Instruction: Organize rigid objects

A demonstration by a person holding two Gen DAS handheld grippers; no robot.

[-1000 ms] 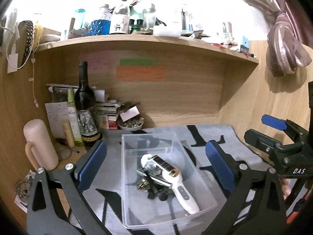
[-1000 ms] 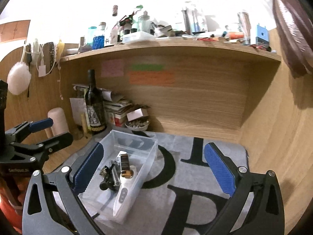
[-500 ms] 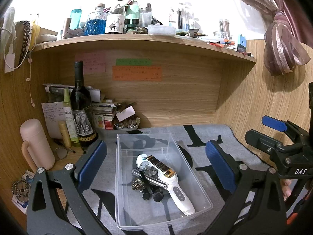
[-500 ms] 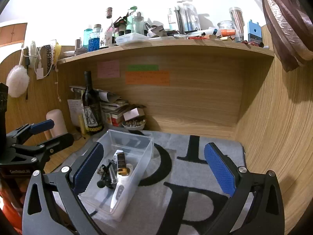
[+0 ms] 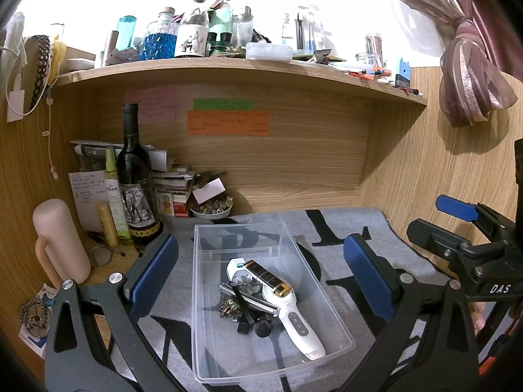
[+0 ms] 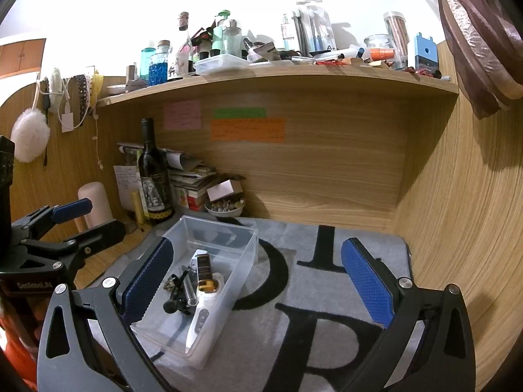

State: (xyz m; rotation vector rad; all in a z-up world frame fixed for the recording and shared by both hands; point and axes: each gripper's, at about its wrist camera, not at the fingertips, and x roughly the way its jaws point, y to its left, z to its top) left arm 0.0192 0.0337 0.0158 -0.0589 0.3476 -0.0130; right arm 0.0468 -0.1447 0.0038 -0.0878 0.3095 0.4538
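In the left wrist view, the left gripper [image 5: 260,272] stands wide open and holds nothing, its 2 blue pads on either side of the clear bin [image 5: 209,297]. The white handheld device [image 5: 294,315] lies inside the bin among small dark pieces, its long axis running from the far wall toward the near right corner. In the right wrist view, the right gripper [image 6: 258,282] is likewise spread and empty; the bin [image 6: 243,254] sits left of its centreline, so the left gripper looks nearer.
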